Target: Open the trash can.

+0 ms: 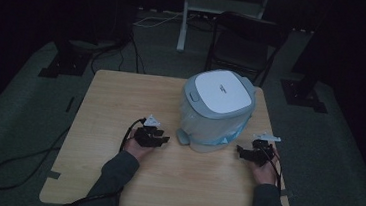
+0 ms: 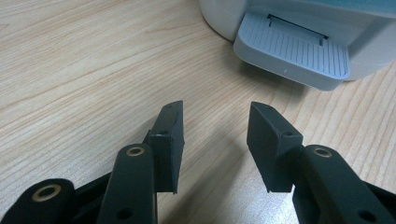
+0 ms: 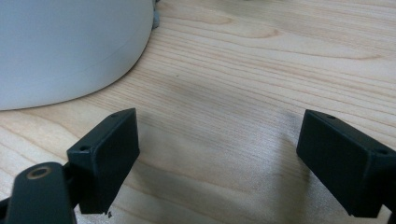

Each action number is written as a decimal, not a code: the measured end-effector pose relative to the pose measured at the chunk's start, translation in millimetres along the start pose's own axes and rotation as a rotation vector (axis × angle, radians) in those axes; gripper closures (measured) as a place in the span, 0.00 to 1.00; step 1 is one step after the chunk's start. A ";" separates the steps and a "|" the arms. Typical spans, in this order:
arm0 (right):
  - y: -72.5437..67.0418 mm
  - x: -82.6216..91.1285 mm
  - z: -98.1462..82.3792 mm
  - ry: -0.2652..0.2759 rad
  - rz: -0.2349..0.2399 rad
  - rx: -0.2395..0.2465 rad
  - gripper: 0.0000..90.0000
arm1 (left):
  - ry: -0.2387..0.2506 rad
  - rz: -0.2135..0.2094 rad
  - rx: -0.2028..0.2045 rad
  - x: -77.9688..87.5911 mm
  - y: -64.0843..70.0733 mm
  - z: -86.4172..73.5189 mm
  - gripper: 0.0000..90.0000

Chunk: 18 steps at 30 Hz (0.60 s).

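Pedal bin (image 1: 217,111) stands lid closed on the far right part of the wooden table (image 1: 115,107), a plastic liner showing under its rim. Its grey foot pedal (image 2: 293,58) juts toward the left gripper (image 2: 215,135), which rests low on the tabletop just short of it, jaws parted a moderate way and holding nothing. On the bin's other side the right gripper (image 3: 217,154) sits near the curved wall, jaws spread wide and empty. This looks like the approach step; next the left gripper likely needs to press down on the pedal to raise the lid
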State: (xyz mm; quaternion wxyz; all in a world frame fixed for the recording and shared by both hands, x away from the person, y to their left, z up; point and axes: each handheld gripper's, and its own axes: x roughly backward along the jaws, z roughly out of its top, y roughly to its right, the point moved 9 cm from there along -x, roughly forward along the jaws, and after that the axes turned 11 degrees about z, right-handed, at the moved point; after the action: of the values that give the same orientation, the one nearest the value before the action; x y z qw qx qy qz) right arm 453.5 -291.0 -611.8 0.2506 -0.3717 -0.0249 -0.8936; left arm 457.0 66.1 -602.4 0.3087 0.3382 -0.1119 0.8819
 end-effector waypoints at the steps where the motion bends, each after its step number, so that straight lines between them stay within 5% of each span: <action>1: 0.0 0.0 0.0 0.000 0.000 0.000 0.13 | 0.000 0.000 0.000 0.0 0.0 0.0 0.63; 5: 0.0 0.0 0.0 0.000 0.000 0.000 0.13 | 0.000 0.003 -0.012 -0.2 1.0 -0.1 0.63; 18: 0.0 0.0 0.0 0.000 0.000 0.001 0.13 | -0.010 -0.037 -0.079 -0.4 9.8 -1.4 0.99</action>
State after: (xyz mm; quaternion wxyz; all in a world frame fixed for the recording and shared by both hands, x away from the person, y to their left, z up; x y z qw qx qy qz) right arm 453.5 -291.0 -611.8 0.2508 -0.3715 -0.0251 -0.8936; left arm 450.4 58.8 -603.6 0.3375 0.3319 -0.1421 0.8693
